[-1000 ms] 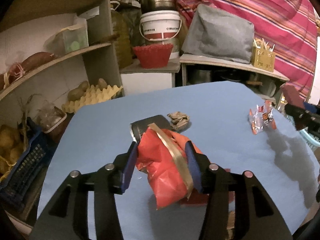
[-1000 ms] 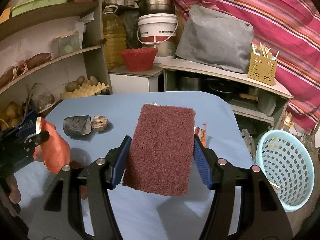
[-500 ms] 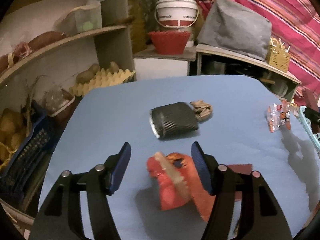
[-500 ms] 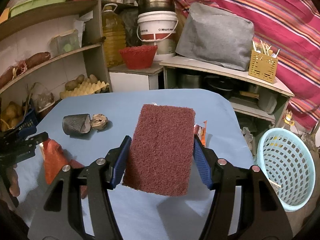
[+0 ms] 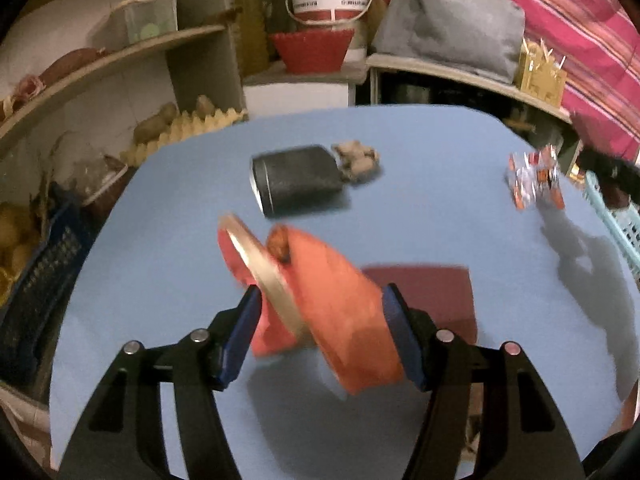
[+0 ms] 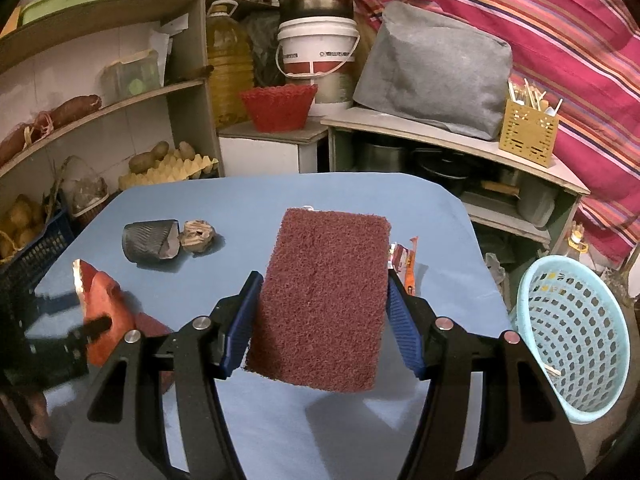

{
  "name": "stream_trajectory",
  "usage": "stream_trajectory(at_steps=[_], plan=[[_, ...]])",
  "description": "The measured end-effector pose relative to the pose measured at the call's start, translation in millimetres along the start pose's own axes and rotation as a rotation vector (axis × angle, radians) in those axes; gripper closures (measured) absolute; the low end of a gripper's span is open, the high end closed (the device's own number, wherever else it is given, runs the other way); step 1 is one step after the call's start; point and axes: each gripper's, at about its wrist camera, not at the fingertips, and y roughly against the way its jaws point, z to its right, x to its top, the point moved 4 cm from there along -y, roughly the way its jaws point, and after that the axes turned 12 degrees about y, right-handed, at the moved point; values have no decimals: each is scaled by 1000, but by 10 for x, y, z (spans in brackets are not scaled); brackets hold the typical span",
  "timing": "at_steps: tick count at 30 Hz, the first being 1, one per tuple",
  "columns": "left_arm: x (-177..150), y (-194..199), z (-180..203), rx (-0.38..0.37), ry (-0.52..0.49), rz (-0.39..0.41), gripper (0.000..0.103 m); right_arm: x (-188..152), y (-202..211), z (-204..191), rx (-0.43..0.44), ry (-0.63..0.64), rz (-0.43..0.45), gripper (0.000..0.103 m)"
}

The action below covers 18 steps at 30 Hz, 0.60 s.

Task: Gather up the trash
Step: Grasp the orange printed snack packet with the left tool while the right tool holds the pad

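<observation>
My left gripper [image 5: 322, 320] stands around a crumpled orange-red bag [image 5: 340, 300] with a tan strip, which lies on the blue table [image 5: 440, 200]. Its jaws are spread wide, and blur hides whether they touch the bag. The bag also shows in the right wrist view [image 6: 102, 312], with the left gripper at it. My right gripper [image 6: 320, 312] is shut on a dark red scouring pad [image 6: 324, 296] and holds it above the table. A light blue trash basket [image 6: 572, 340] stands off the table's right edge.
On the table lie a black crushed cup [image 5: 296, 178], a brown crumpled scrap [image 5: 358, 156], a shiny snack wrapper [image 5: 534, 178] near the right edge and a flat dark red pad [image 5: 432, 292]. Shelves with potatoes [image 6: 152, 160] stand to the left.
My left gripper let go of the orange-red bag, which dropped onto the table, and has now come back around it. The right gripper holds the scouring pad almost still.
</observation>
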Motion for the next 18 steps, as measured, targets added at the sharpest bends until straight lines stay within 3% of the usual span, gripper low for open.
stream_trajectory(at_steps=[5,12,18], plan=[[-163,30,1,26,31,12,41,-12,5,38,6,-11,1,42],[-163,-126,-9,7,58,-25,42,-4,43,58,3,-8,13,42],[-98,-149,22,5,59,-27,61,-21,43,79,8,-21,10,42]])
